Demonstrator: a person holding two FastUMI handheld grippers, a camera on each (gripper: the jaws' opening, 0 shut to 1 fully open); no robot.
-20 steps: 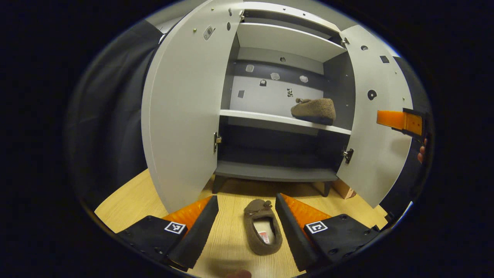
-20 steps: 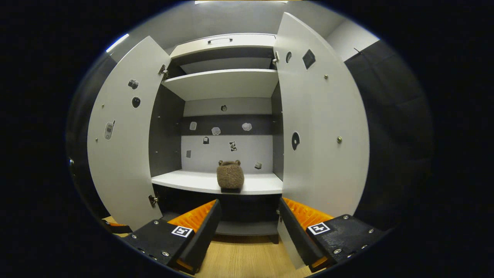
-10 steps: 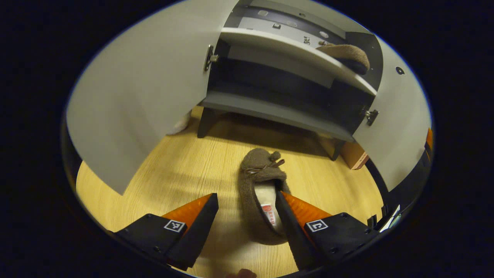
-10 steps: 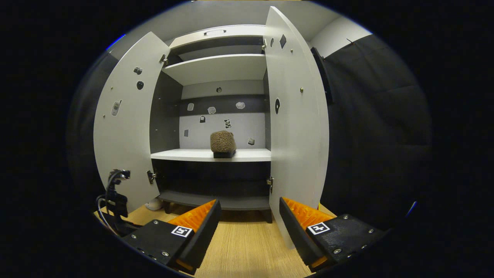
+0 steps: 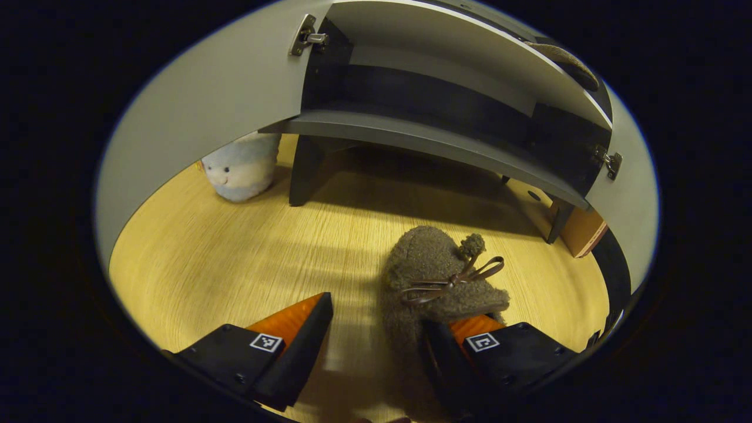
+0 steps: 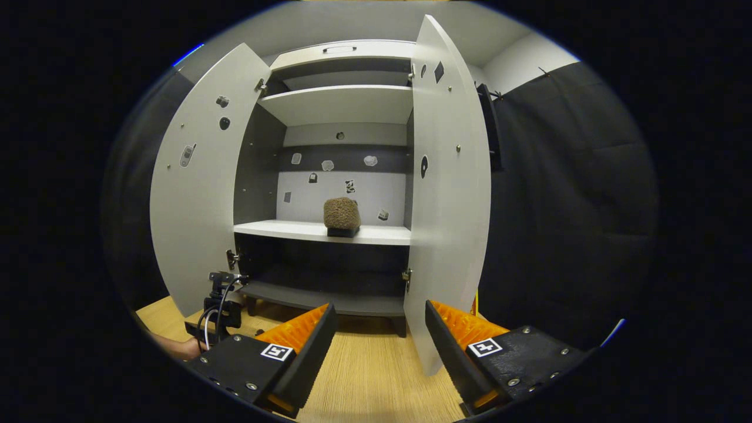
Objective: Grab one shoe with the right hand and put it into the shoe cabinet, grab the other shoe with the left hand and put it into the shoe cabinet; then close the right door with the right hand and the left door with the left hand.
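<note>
A brown fuzzy shoe (image 5: 432, 273) with a small bow lies on the wooden floor (image 5: 235, 258) in front of the cabinet. My left gripper (image 5: 376, 346) is low over it and open. Its right finger is tucked into the shoe's opening, under the upper; its left finger (image 5: 299, 338) stands outside on the floor side. The other brown shoe (image 6: 342, 214) sits on the middle shelf (image 6: 282, 230) of the shoe cabinet, also seen as the shoe on the shelf (image 5: 567, 59) in the left gripper view. My right gripper (image 6: 379, 352) hangs open and empty in front of the cabinet.
Both cabinet doors stand open: the left door (image 6: 200, 182) and the right door (image 6: 449, 194), which is edge-on near my right gripper. A pale plush toy (image 5: 244, 167) sits by the cabinet's leg. A cardboard box (image 5: 583, 230) lies under the right side.
My left gripper dropped lower and moved forward onto the floor shoe; its right finger slid inside the shoe. The right gripper shifted only slightly.
</note>
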